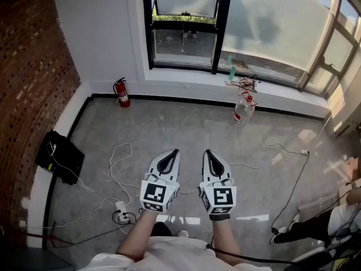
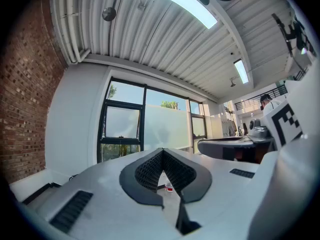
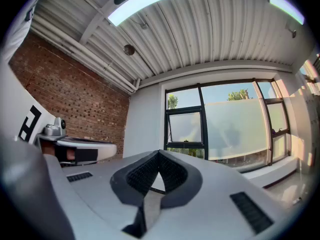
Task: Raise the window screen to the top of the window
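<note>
The window has a black frame and stands in the far wall. Its wide pane is covered by a pale frosted screen, with clear sky above the screen in the right gripper view; the screen also shows in the left gripper view. My left gripper and right gripper are held side by side over the floor, well short of the window and pointing level toward it. The jaws of the left gripper are shut with nothing between them. So are those of the right gripper.
A red fire extinguisher stands by the wall under the window. A water bottle stands near a tangle of twigs on the sill. A black box, a power strip and cables lie at left. A person sits at right.
</note>
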`<move>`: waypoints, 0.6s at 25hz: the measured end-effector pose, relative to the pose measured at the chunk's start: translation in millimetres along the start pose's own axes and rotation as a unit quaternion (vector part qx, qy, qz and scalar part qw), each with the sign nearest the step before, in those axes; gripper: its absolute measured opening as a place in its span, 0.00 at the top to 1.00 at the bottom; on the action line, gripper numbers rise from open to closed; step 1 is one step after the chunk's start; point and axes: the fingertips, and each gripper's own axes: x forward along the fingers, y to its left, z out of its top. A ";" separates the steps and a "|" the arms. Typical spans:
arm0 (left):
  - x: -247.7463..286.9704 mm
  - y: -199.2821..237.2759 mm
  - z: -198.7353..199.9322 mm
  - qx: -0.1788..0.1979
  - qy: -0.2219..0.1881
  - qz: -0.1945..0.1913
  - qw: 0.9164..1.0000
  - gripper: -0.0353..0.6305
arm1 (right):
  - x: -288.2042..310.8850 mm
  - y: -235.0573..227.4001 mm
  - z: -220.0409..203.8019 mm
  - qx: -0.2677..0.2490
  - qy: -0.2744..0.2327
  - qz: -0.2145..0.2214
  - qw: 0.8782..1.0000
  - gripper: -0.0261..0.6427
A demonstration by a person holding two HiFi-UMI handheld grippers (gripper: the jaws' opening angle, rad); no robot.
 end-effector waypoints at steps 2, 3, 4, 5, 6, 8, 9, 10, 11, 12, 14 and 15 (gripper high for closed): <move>2.8 -7.8 -16.0 0.000 0.013 -0.011 1.000 0.95 | 2.8 -11.6 -18.4 0.011 0.018 -0.009 1.000 0.96; 5.8 -6.3 -25.4 -0.003 0.022 -0.011 1.000 0.95 | 7.0 -15.1 -28.0 0.017 0.027 -0.010 0.999 0.96; 10.4 0.3 -36.1 -0.009 0.032 -0.007 0.999 0.95 | 13.5 -16.1 -37.7 0.022 0.036 -0.008 0.999 0.96; 16.2 11.0 -47.1 -0.022 0.042 0.000 0.999 0.95 | 21.5 -15.1 -46.9 0.025 0.044 -0.004 0.999 0.96; 23.5 23.2 -56.9 -0.043 0.048 0.007 0.998 0.95 | 30.4 -13.6 -54.8 0.027 0.049 0.001 0.998 0.96; 44.0 45.0 -67.8 -0.092 0.039 0.007 0.995 0.95 | 51.2 -15.3 -66.7 0.025 0.054 0.005 0.998 0.96; 57.0 53.4 -68.7 -0.108 0.027 0.003 0.994 0.95 | 63.5 -19.4 -71.1 0.021 0.057 0.005 0.998 0.96; 71.0 60.9 -67.6 -0.114 0.016 -0.001 0.993 0.95 | 77.1 -25.0 -73.8 0.016 0.060 0.004 0.998 0.96; 85.6 68.4 -64.3 -0.113 0.008 -0.004 0.994 0.95 | 92.1 -31.1 -73.8 0.010 0.062 0.003 0.998 0.96; 100.2 76.6 -58.6 -0.108 0.000 -0.007 0.994 0.95 | 108.6 -36.9 -70.2 0.004 0.061 0.002 0.998 0.96; 126.5 96.7 -42.1 -0.096 -0.016 -0.021 0.995 0.95 | 144.9 -44.8 -54.4 -0.002 0.053 -0.002 0.999 0.96; 137.6 109.8 -33.8 -0.091 -0.025 -0.027 0.995 0.95 | 163.8 -46.4 -45.9 -0.001 0.046 -0.005 0.999 0.96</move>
